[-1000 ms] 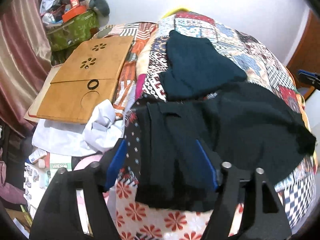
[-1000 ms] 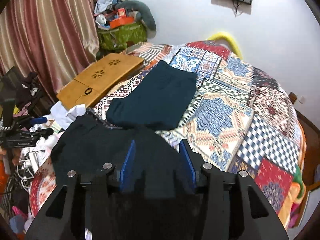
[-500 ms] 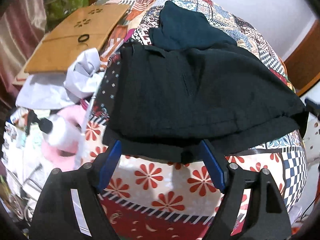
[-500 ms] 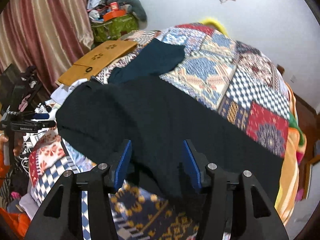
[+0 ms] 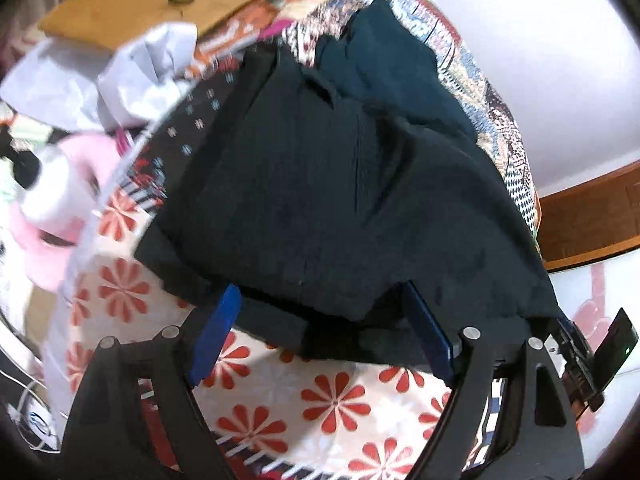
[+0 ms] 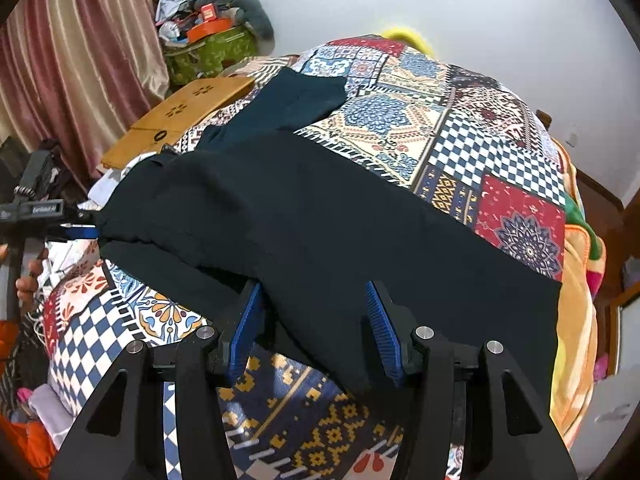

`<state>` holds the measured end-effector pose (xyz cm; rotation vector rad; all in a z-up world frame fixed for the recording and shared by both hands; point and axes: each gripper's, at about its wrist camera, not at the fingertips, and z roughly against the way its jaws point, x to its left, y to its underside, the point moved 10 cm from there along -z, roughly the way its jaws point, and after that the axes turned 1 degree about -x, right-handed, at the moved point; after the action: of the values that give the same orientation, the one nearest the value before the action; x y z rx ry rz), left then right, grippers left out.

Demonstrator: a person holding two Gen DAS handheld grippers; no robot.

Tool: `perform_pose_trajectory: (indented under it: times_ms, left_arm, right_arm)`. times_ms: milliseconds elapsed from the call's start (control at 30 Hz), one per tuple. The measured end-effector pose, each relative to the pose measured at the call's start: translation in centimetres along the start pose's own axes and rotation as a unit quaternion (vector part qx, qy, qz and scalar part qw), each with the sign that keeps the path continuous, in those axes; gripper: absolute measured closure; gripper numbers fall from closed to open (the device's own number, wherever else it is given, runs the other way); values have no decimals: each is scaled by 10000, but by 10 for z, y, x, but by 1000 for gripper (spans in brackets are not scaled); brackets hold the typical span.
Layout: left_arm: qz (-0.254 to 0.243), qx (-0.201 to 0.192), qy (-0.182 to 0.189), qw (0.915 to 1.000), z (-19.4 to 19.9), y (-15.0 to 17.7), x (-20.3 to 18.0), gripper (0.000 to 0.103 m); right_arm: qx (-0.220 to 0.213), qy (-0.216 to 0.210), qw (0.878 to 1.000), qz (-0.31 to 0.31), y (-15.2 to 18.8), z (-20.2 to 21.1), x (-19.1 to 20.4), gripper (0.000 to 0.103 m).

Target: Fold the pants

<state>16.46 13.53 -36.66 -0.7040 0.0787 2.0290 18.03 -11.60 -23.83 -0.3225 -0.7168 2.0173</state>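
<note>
Black pants (image 6: 320,220) lie spread across the patchwork bedspread (image 6: 460,128), folded lengthwise with one layer over the other. My right gripper (image 6: 312,322) is open, its blue pads either side of the near edge of the pants at mid-leg. In the left wrist view the pants (image 5: 340,200) fill the middle, and my left gripper (image 5: 320,328) is open at their near edge. The left gripper also shows in the right wrist view (image 6: 76,232) at the pants' left end.
A folded dark teal garment (image 6: 296,100) lies beyond the pants. A wooden lap desk (image 6: 180,120) sits at the bed's left side, with a green bag (image 6: 212,52) and clutter behind. White cloth (image 5: 144,68) and a pink toy (image 5: 52,216) lie off the bed's left edge.
Both grippers have drawn back toward the bed's near edge and dropped lower. The pants now lie stretched out flat along the bed. The left view has tilted and moved closer.
</note>
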Motion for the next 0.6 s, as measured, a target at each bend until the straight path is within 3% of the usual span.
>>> perform_pose_trajectory:
  times_ms: [67, 200, 233, 267, 333, 367, 400, 600]
  left_arm:
    - [11, 119, 9, 9999, -12, 2, 0, 20]
    - [76, -34, -13, 10000, -16, -7, 1, 24]
    - [78, -110, -90, 9999, -15, -11, 2, 39]
    - [84, -173, -280, 9994, -14, -15, 6, 68]
    - [62, -257, -558, 9981, -12, -20, 10, 84]
    - [71, -322, -591, 9977, -10, -22, 10, 87]
    - [33, -377, -645, 9972, -7, -24, 10, 88]
    - [-495, -1170, -1037, 9865, 48, -39, -2, 91]
  right_arm:
    - [75, -32, 9999, 102, 1, -7, 4, 54]
    - [19, -56, 9995, 296, 0, -17, 11, 55]
    - [5, -61, 9995, 315, -1, -18, 11, 55]
    - [-64, -39, 9995, 302, -3, -19, 11, 62]
    - [-139, -63, 9996, 231, -7, -19, 11, 81]
    - [-159, -119, 9997, 157, -8, -19, 11, 93]
    - [-182, -162, 9996, 116, -10, -19, 13, 95]
    - [-304, -441, 9985, 66, -15, -7, 23, 97]
